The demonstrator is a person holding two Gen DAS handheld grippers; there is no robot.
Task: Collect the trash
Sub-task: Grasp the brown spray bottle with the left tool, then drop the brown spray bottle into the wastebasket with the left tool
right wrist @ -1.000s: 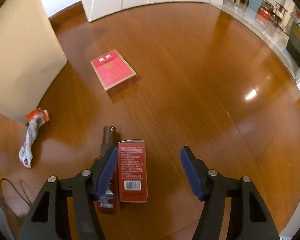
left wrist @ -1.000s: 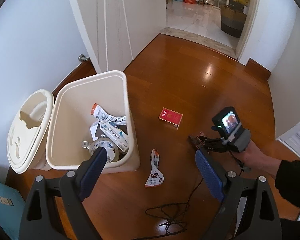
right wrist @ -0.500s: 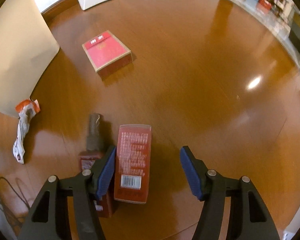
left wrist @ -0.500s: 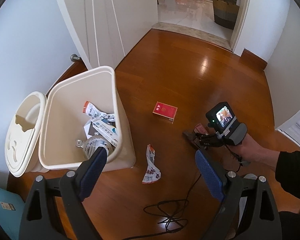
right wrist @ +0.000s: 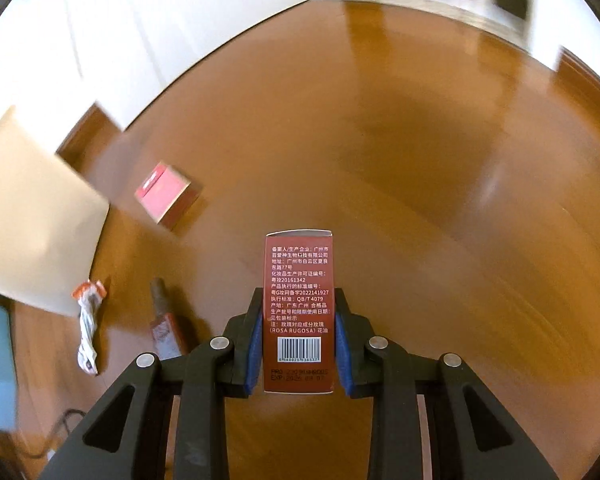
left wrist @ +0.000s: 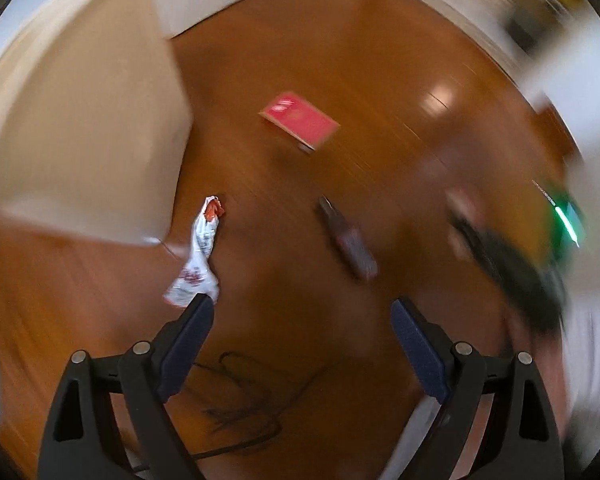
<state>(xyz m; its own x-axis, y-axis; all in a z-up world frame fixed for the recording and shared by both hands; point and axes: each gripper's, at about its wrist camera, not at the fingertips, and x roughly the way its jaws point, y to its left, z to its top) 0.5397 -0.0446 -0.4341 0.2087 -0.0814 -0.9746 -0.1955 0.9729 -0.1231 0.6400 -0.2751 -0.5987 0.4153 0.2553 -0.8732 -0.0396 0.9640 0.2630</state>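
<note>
My right gripper (right wrist: 299, 294) holds a dark red carton (right wrist: 298, 264) with a barcode; its jaws are closing and both blue pads press on the carton's sides. A dark bottle (right wrist: 164, 320) lies on the wooden floor to the left of it. My left gripper (left wrist: 300, 302) is open and empty, low over the floor, its left fingertip beside a crumpled white and red wrapper (left wrist: 196, 256). The bottle (left wrist: 346, 236) lies just beyond the left gripper's fingers. A flat red packet (left wrist: 300, 120) lies farther off. The cream bin (left wrist: 80, 120) stands at the left.
A black cable (left wrist: 240, 412) curls on the floor under the left gripper. The wrapper (right wrist: 87, 328), the packet (right wrist: 166, 192) and the bin (right wrist: 32, 232) also show left in the right wrist view. White doors and an open doorway lie beyond. Both views are motion-blurred.
My right gripper closed on the red carton and swung up and away from the bottle. The left gripper dropped from above the bin toward the floor by the wrapper.
</note>
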